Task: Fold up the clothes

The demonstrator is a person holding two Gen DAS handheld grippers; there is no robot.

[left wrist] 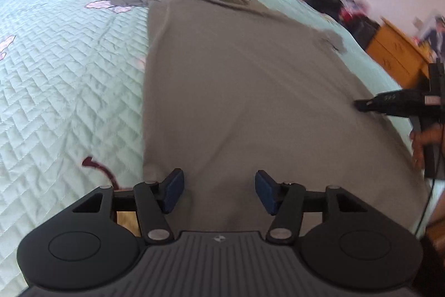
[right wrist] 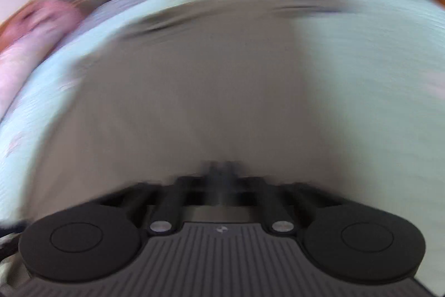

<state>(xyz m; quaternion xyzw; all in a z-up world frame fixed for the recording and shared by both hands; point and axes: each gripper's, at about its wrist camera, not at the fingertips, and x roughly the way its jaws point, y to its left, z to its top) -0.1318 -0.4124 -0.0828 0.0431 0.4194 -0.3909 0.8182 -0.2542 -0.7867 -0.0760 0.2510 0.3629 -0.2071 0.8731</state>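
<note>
Quilt [left wrist: 55,91], pale green, covers the bed at left. Grey shirt [left wrist: 236,80] lies spread flat on it, collar at the far end, one sleeve bunched far left. Left gripper [left wrist: 219,191] wide open, blue pads [left wrist: 175,189] apart over the near hem, holding nothing. Right gripper [left wrist: 361,104] at the shirt's right edge, fingers drawn together; right wrist view too blurred to tell whether cloth is pinched. Hand [left wrist: 425,141] behind it.
</note>
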